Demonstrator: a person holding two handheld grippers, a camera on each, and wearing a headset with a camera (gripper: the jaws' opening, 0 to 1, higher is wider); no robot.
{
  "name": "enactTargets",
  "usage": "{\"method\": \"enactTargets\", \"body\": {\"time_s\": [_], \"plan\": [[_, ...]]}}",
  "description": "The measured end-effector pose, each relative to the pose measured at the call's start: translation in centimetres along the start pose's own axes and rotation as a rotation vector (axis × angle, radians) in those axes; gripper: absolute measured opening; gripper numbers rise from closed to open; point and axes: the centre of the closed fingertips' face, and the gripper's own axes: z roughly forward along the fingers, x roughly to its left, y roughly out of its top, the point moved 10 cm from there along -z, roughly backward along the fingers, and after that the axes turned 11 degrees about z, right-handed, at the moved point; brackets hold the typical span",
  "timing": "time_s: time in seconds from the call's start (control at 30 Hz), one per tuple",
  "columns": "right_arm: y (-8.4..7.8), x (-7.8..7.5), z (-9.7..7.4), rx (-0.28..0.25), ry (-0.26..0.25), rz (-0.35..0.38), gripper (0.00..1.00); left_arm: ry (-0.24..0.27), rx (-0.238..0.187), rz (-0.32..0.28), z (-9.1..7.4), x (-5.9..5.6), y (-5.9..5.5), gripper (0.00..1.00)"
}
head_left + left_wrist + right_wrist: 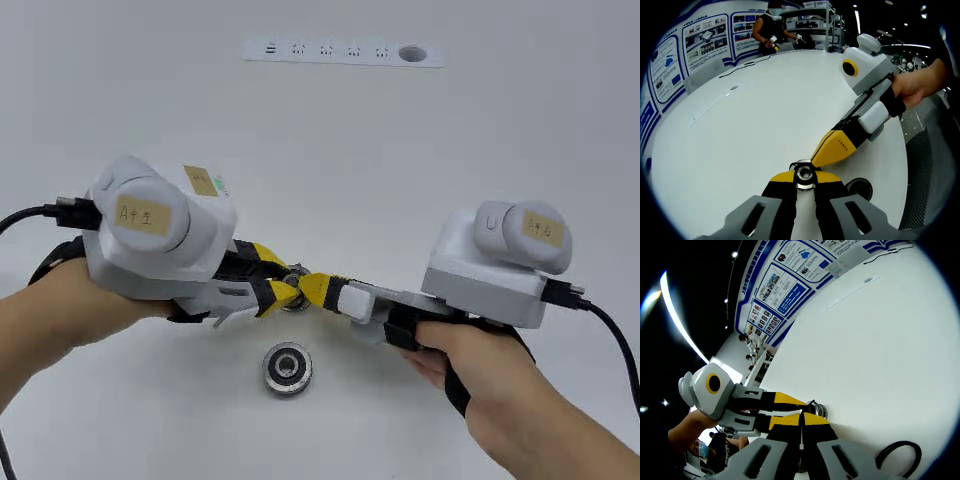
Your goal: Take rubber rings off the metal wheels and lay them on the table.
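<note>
The left gripper [283, 293] has its yellow-tipped jaws clamped on a small metal wheel [804, 175], which it holds up above the white table [330, 150], about midway between the two hands. The right gripper [320, 290] comes in from the other side with its jaws pressed together. Its tip touches the rim of the held wheel, and it is not clear whether any rubber is pinched between the jaws. A second wheel [288, 368] lies flat on the table just below the meeting jaws, nearer the person, with a dark rubber ring around its metal hub. In the right gripper view a thin black loop [897, 457] rests on the table beside the gripper; whether it is a loose ring cannot be told. A white power strip [342, 52] lies at the far edge, well apart from the work. In the left gripper view, posters [705, 35] line the wall and a person [771, 27] stands beyond the table
</note>
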Motion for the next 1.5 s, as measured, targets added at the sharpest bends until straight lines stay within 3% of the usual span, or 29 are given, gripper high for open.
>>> {"method": "enactTargets", "body": {"time_s": [0.5, 0.73, 0.8, 0.9, 1.1, 1.3, 1.5], "plan": [[-0.2, 0.5, -0.1, 0.008, 0.046, 0.041, 0.01, 0.003, -0.003, 0.015, 0.0, 0.0, 0.0, 0.12], [0.0, 0.2, -0.1, 0.004, 0.030, 0.055, 0.01, 0.010, 0.000, 0.023, 0.0, -0.1, 0.0, 0.13], [-0.1, 0.3, 0.0, 0.002, 0.029, 0.070, 0.01, 0.012, -0.002, 0.015, 0.0, -0.1, -0.1, 0.13], [0.0, 0.3, 0.0, -0.001, 0.028, 0.079, 0.01, 0.016, -0.015, -0.051, -0.1, 0.1, -0.2, 0.14], [0.2, 0.2, 0.1, -0.015, 0.029, 0.109, 0.01, 0.022, -0.017, -0.026, -0.7, -0.1, -0.1, 0.13], [0.2, 0.4, 0.1, -0.020, 0.039, 0.124, 0.01, 0.061, -0.054, -0.076, -1.9, 0.1, 0.2, 0.13], [0.3, 0.7, 0.1, -0.030, 0.053, 0.146, 0.01, 0.103, -0.070, -0.118, -3.6, 0.1, -0.3, 0.16]]}}
